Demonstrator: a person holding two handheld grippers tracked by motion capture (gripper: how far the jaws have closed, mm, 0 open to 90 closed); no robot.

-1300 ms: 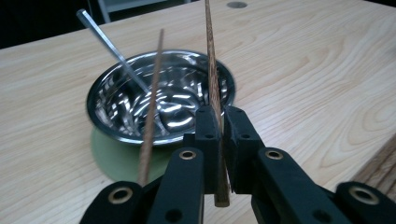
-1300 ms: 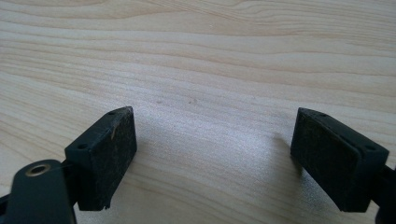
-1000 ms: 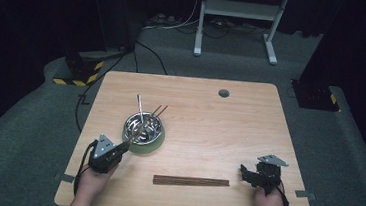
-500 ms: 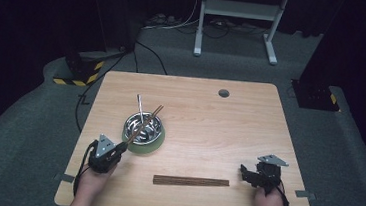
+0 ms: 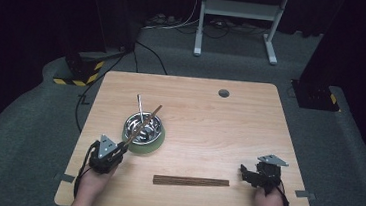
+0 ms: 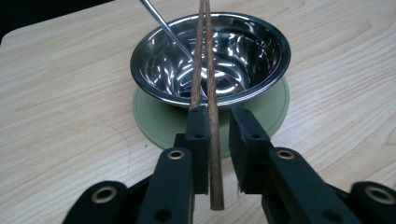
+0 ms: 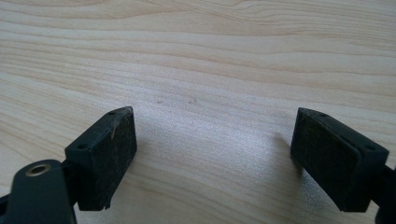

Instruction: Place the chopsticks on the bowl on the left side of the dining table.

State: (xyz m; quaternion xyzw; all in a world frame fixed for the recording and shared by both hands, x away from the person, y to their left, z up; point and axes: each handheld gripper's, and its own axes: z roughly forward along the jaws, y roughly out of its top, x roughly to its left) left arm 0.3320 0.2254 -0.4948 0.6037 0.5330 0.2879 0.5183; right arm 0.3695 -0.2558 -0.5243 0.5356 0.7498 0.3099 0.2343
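Left gripper (image 5: pixel 121 150): jaws have just been opening, parted slightly, wooden chopsticks (image 6: pixel 206 74) between them, leaning on the steel bowl (image 5: pixel 144 126) rim, near-left of table (image 5: pixel 249 124). Right gripper (image 5: pixel 246 175): jaws spread wide, empty, near the right near edge; open tabletop between.

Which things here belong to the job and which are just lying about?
In the job:
wooden chopsticks between the left tongs
steel bowl
green coaster
second chopstick pair

Lying about:
metal rod in the bowl
table's cable hole
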